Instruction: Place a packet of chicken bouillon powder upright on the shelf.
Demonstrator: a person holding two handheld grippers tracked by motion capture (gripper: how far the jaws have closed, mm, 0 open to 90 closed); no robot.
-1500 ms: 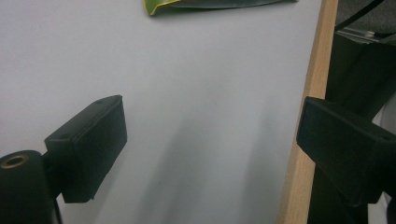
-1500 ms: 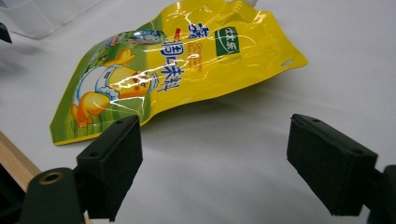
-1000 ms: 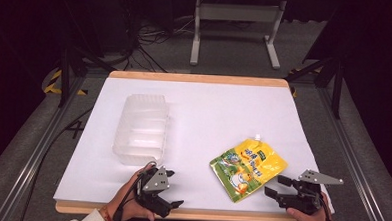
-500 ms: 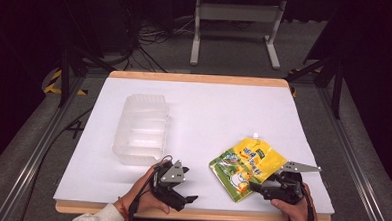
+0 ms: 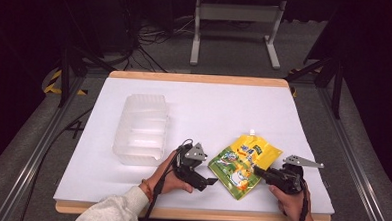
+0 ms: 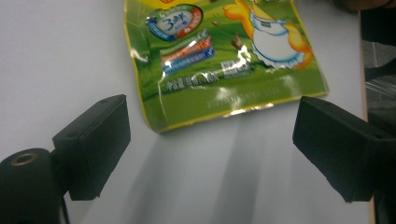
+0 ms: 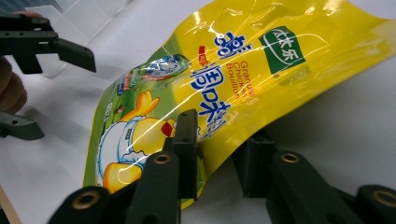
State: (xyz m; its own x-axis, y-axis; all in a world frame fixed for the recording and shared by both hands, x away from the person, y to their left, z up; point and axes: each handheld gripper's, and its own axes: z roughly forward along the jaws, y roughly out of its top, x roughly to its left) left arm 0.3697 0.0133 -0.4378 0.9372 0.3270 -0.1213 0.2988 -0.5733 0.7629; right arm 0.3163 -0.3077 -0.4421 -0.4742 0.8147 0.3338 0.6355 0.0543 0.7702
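White table (image 5: 224,106), near edge: the right gripper (image 5: 259,172) has just closed its jaws on the pouch (image 5: 242,162) edge, the left gripper (image 5: 208,181) gapes beside it, the tub (image 5: 142,128) waits unfilled.

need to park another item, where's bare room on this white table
Free: the whole far strip between the clear plastic container and the table back edge, and the right half beyond the yellow pouch. Crowded: the near edge, where the left claw and the right claw, shut on the pouch, flank it.
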